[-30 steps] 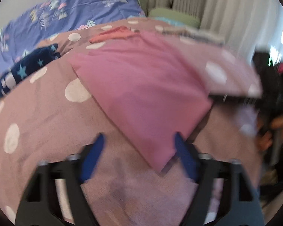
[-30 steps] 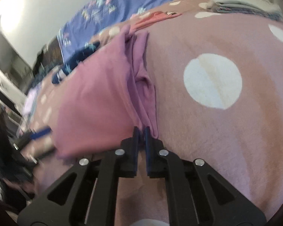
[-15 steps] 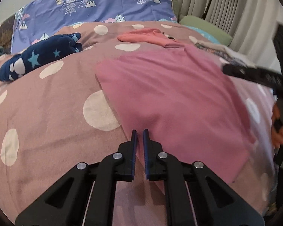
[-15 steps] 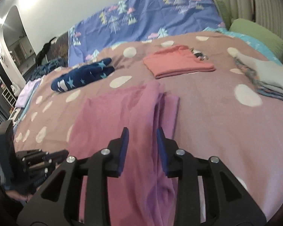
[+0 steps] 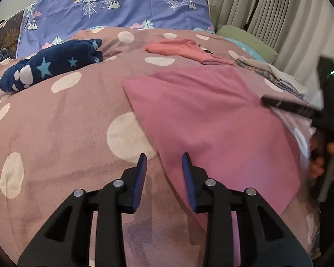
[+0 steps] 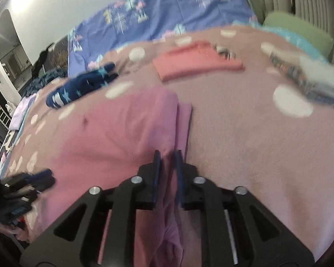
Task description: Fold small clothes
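A pink garment lies folded flat on the dotted mauve bedspread. My left gripper is open and empty, its fingers straddling the garment's near left edge. My right gripper hovers low over the garment's right edge, jaws a small gap apart with pink cloth showing between them. The garment also shows in the right wrist view. The right gripper shows blurred at the right of the left wrist view.
A folded coral garment lies farther back. A navy star-patterned garment lies at the back left. A stack of folded clothes sits at the right. A blue tree-print pillow and a green pillow lie at the head.
My left gripper was open, shut half a second ago, and is open again by the garment's left edge. My right gripper let go of the fold and dropped back low over the right edge.
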